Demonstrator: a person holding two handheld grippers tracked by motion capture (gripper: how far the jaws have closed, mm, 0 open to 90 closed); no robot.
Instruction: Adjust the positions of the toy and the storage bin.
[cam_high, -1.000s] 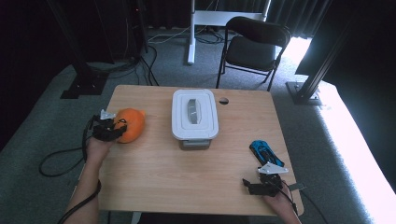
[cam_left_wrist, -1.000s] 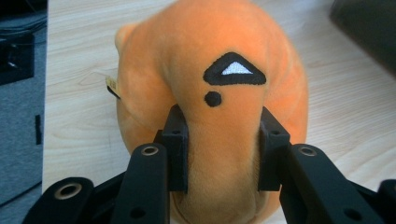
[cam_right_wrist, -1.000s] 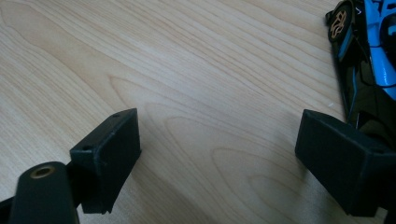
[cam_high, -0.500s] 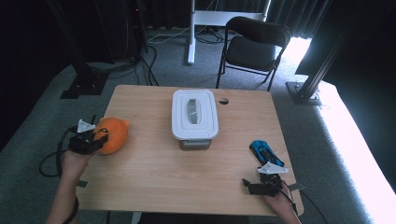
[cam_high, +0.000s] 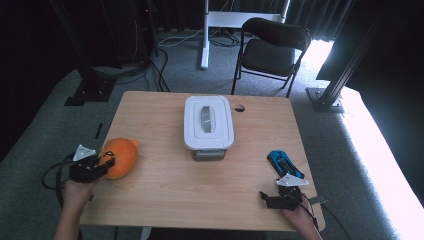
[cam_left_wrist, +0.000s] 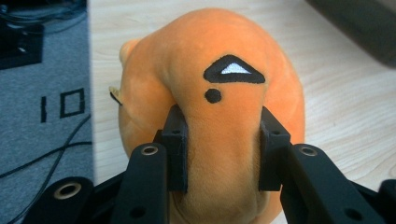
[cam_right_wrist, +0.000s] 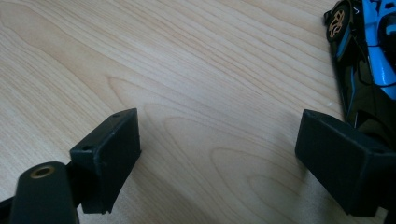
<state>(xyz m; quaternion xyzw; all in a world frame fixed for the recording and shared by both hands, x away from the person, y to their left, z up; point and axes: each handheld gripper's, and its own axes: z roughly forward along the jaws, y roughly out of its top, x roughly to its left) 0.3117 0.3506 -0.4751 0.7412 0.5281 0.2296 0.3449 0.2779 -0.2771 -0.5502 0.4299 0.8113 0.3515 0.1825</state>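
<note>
Orange plush (cam_high: 120, 157) moved to table edge, L claw (cam_high: 102, 166) clamping it.

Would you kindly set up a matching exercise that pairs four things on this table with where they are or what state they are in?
Things:
1. round orange plush toy
2. white lidded plastic box
3. blue and black toy car
4. right gripper

Places or states:
A. in the middle of the wooden table
B. jaws wide apart, nothing between them
C. squeezed between the left gripper jaws at the table's left edge
D. lying on the table's right side, just beyond the right gripper

Pairs: 1-C, 2-A, 3-D, 4-B
</note>
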